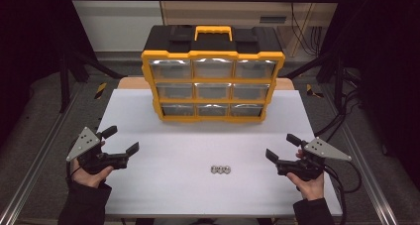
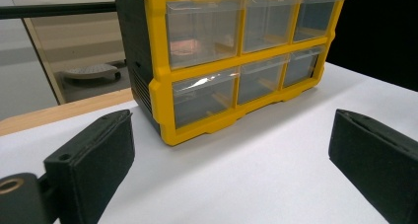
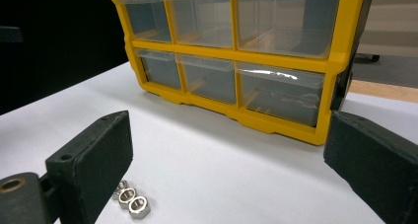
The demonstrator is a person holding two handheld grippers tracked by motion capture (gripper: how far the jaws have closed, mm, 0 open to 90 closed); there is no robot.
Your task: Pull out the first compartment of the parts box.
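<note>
Both hand-held grippers, left (image 1: pixel 121 140) and right (image 1: pixel 280 146), spread, empty. Nuts (image 1: pixel 220 169), probably three, at table's 6 o'clock: right approaches low, pinches one across flats.

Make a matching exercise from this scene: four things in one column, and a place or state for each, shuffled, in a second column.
Things:
1. left gripper
2. right gripper
3. metal nuts
4. drawer organizer

Places or states:
A. in a short row on the white table, between the two grippers
B. open, held at the table's right side
C. upright at the far end of the table, all clear drawers shut
D. open, held at the table's left side

Pairs: 1-D, 2-B, 3-A, 4-C
</note>
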